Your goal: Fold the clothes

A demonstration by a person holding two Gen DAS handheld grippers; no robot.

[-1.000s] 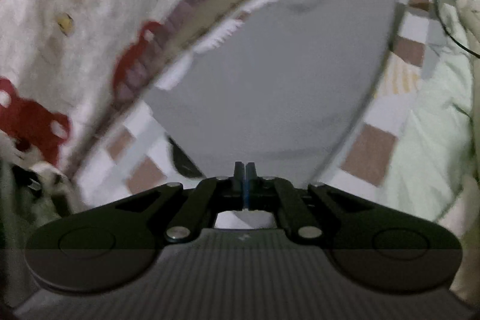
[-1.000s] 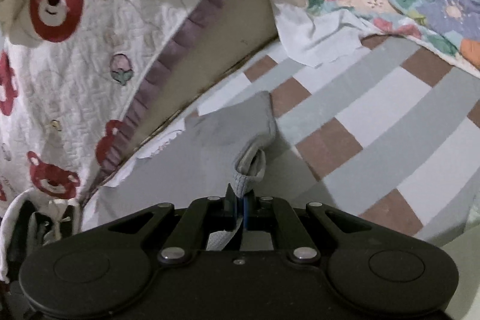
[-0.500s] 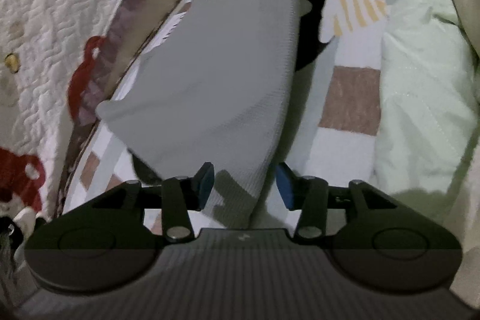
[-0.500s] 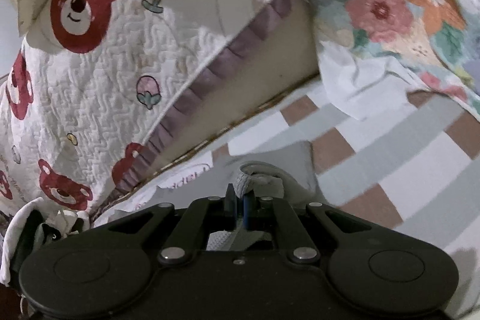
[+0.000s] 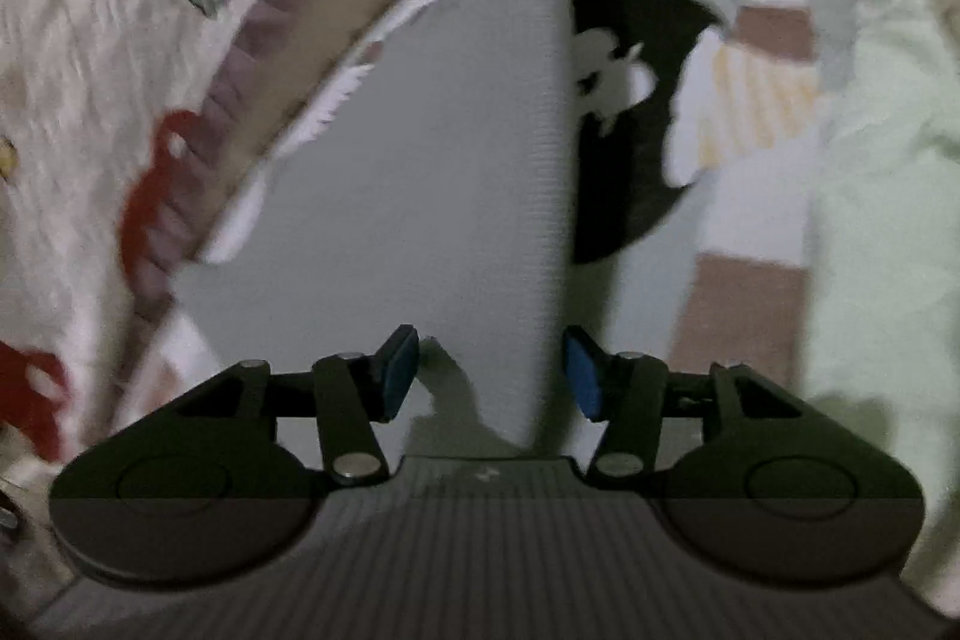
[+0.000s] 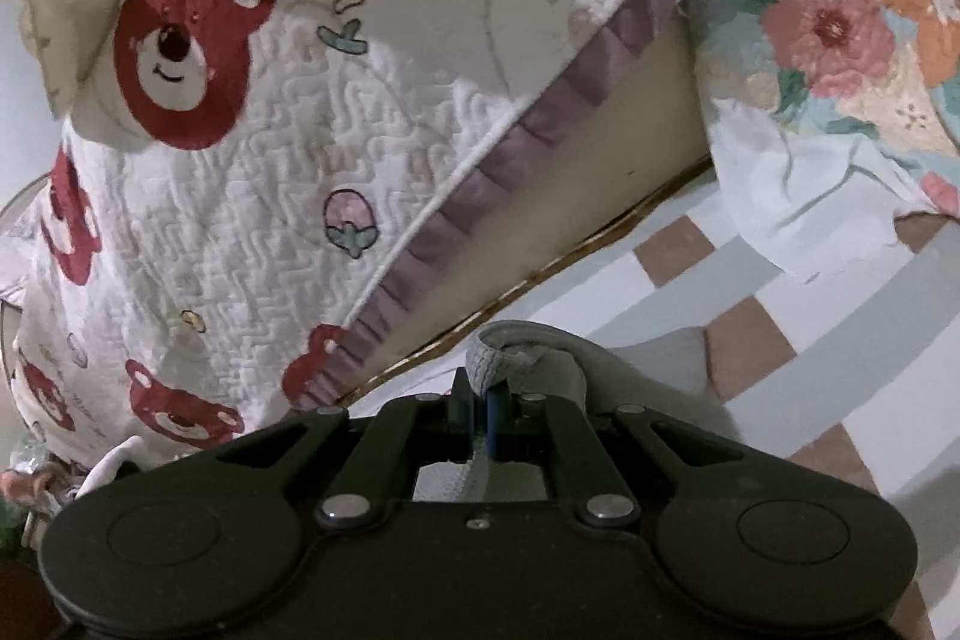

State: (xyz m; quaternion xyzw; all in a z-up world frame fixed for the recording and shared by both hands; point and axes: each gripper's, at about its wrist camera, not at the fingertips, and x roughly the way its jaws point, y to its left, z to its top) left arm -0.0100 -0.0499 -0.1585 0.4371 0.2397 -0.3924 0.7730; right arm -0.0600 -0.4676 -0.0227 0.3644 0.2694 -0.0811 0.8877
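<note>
A grey ribbed-knit garment (image 5: 456,196) stretches in a long tapering panel across a bed, its fine vertical ribbing visible along the right edge. Its near end lies between the blue-padded fingers (image 5: 579,376) of the left hand-held gripper (image 5: 489,376), which stand wide apart and do not grip the cloth. In the right wrist view, a rolled ribbed hem of the same garment (image 6: 498,361) bunches into a thick loop, pinched between the nearly closed fingers of the right hand-held gripper (image 6: 477,415).

Beneath lies a bedsheet (image 6: 810,334) checked in white, grey and brown blocks. A black garment with a white printed figure (image 5: 624,124) lies just to the right of the grey panel, partly tucked under it. Further right sits soft pale-green fabric (image 5: 876,196). To the left rises a quilted white cover (image 6: 252,172) stitched in wavy lines, printed with red bears and edged with a pleated purple ruffle. A floral quilt (image 6: 840,22) fills the upper right corner.
</note>
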